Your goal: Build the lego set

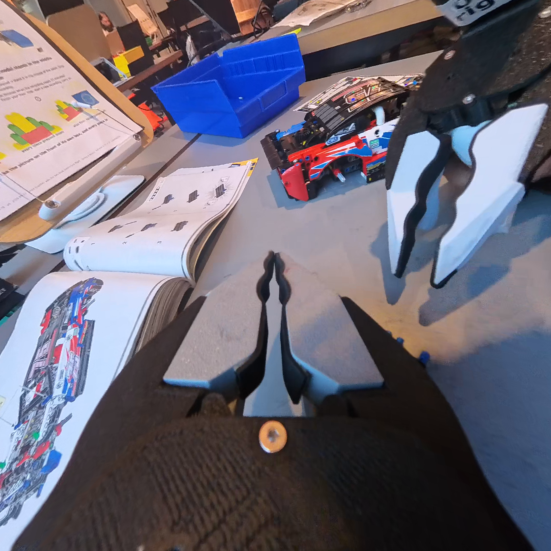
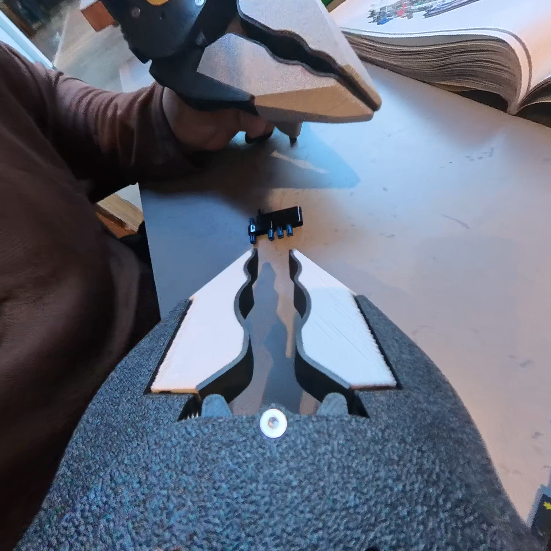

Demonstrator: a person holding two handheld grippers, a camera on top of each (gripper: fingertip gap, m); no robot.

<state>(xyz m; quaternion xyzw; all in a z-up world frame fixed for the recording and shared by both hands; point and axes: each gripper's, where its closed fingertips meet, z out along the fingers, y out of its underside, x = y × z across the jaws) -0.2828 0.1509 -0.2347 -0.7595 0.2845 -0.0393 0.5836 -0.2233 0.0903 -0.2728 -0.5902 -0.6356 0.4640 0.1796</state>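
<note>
Open lane mid-table, flanks crowded.
Bare table point(image 1: 313, 226) runs between the open booklet point(image 1: 155, 226) and right gripper point(image 1: 417, 277); lego car point(image 1: 331, 149) and blue bin point(image 1: 232, 89) block beyond. Black pin piece point(image 2: 275, 223) lies just ahead of the right jaws.

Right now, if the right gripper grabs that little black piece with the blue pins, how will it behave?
The black piece with blue pins looks tiny and rigid, so probably very light. It lies flat on the grey table, so it may skid when nudged. The open right gripper could twist it if the fingers close on the protruding pins.
</note>
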